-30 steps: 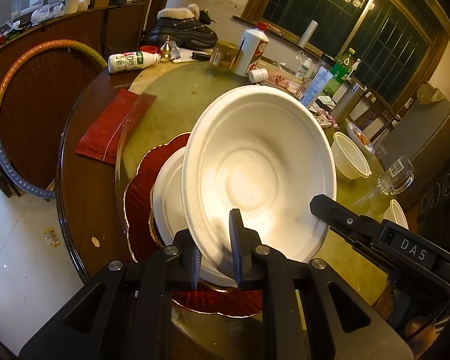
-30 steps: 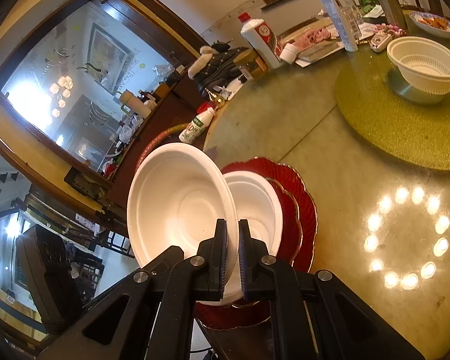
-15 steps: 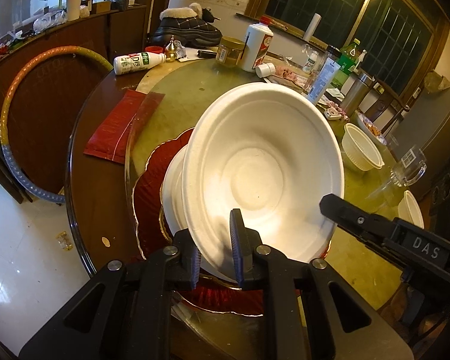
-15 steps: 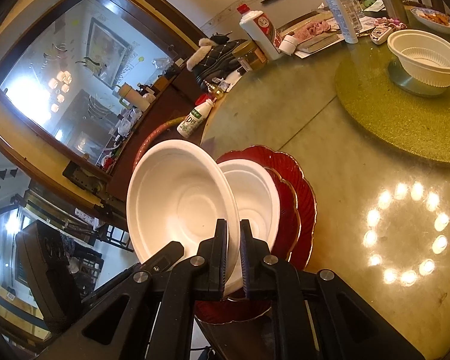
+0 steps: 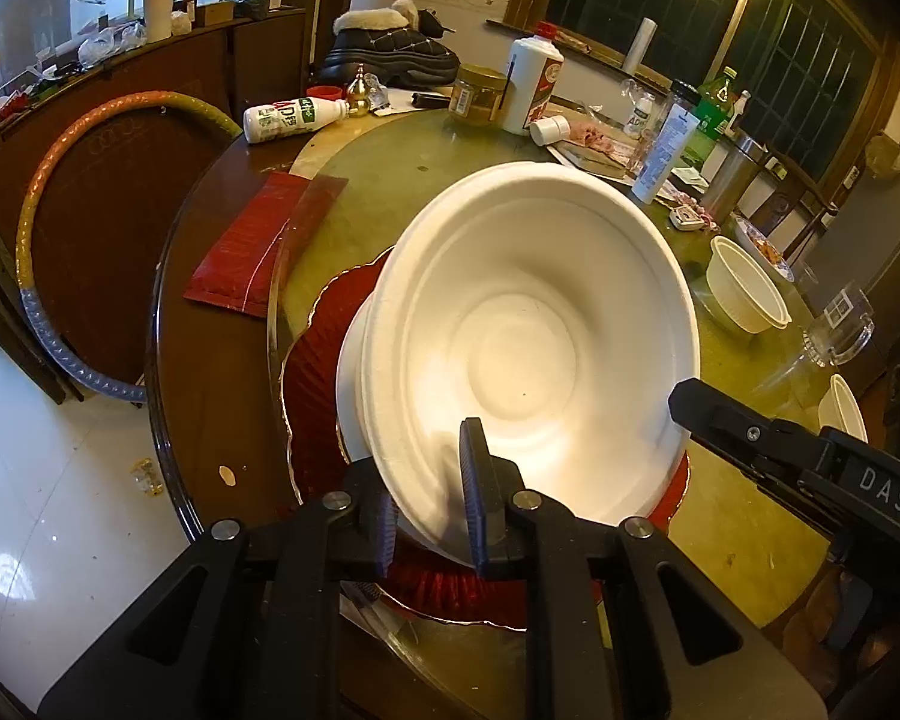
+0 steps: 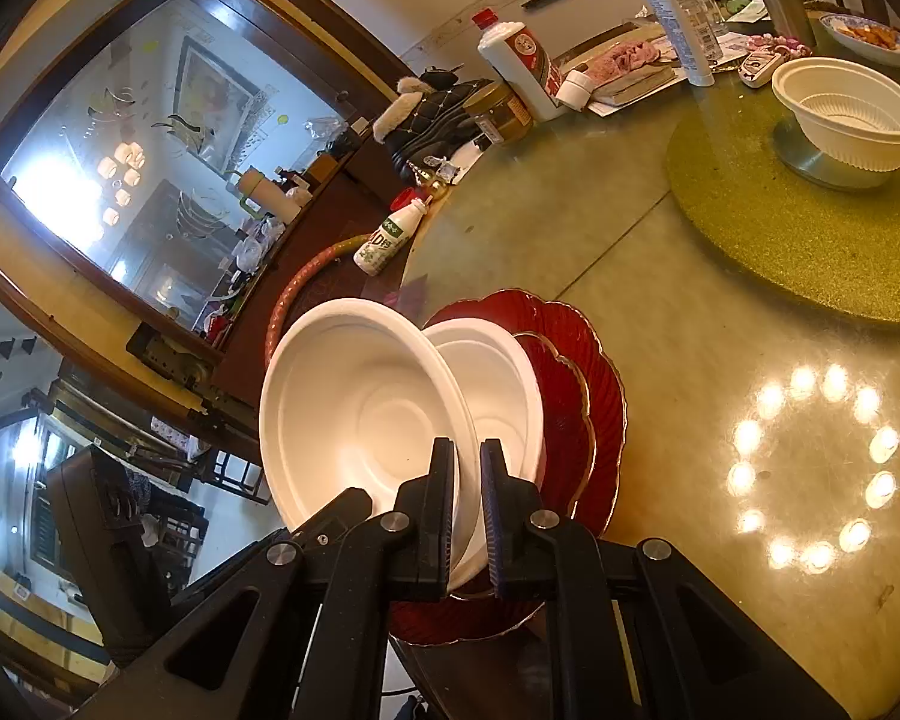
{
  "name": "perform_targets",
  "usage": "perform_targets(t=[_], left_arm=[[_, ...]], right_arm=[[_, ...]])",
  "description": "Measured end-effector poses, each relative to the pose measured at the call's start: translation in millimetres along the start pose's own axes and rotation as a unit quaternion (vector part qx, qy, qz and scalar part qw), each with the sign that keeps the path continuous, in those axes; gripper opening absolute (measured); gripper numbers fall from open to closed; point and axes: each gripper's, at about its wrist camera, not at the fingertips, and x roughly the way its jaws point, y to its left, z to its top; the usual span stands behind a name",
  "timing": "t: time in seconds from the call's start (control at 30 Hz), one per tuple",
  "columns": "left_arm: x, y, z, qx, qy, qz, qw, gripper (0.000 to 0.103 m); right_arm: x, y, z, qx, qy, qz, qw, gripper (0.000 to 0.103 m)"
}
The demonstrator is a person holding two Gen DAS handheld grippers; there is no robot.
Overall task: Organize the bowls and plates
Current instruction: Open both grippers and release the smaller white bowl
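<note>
A large white foam bowl (image 5: 528,348) is held tilted above the stack, gripped on two sides of its rim. My left gripper (image 5: 429,504) is shut on its near rim. My right gripper (image 6: 467,510) is shut on the rim too, and its finger shows at the right in the left wrist view (image 5: 744,429). The same bowl fills the left of the right wrist view (image 6: 360,414). Under it lies a second white bowl (image 6: 498,384) on red scalloped plates (image 6: 594,396) with gold edges, near the table's front edge.
A white ribbed bowl (image 6: 846,114) stands on the green turntable (image 6: 810,240). Bottles (image 5: 531,84), a jar, a boot and papers crowd the far side. A lying milk bottle (image 5: 291,117), a red mat (image 5: 258,246) and a hoop (image 5: 42,204) are at the left. A glass (image 5: 837,327) stands right.
The big bowl has tipped a little flatter and come lower over the stacked bowl; both grippers keep their hold on its rim.
</note>
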Motion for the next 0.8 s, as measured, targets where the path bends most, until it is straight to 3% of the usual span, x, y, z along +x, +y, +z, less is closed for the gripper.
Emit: perform_targets(t=[0.1, 0.27, 0.43, 0.5, 0.57, 0.63, 0.7, 0.8], left_arm=[[3, -1, 1, 0.002, 0.007, 0.009, 0.9999, 0.02], [4, 0, 3, -0.014, 0.012, -0.015, 0.9997, 0.064], [-16, -4, 5, -0.003, -0.039, 0.021, 0.999, 0.077], [-27, 0, 6, -0.015, -0.066, 0.025, 0.9974, 0.077], [-40, 5, 9, -0.039, -0.104, 0.034, 0.9932, 0.079], [-54, 6, 14, -0.057, -0.151, 0.044, 0.986, 0.084], [-64, 1, 19, -0.066, -0.183, 0.045, 0.9798, 0.086], [-62, -17, 30, -0.057, -0.182, 0.016, 0.9815, 0.09]], right_arm=[[0, 0, 0, -0.002, 0.002, 0.001, 1.0, 0.011], [0, 1, 2, -0.006, 0.001, 0.003, 1.0, 0.013], [-5, 0, 3, -0.002, -0.009, 0.01, 1.0, 0.015], [-10, -1, 4, 0.004, -0.02, 0.014, 1.0, 0.031], [-18, -5, 6, 0.014, -0.041, 0.025, 0.999, 0.065], [-28, -12, 8, 0.029, -0.063, 0.034, 0.997, 0.076], [-37, -20, 12, 0.041, -0.073, 0.035, 0.996, 0.079], [-51, -39, 21, 0.068, -0.085, 0.028, 0.994, 0.08]])
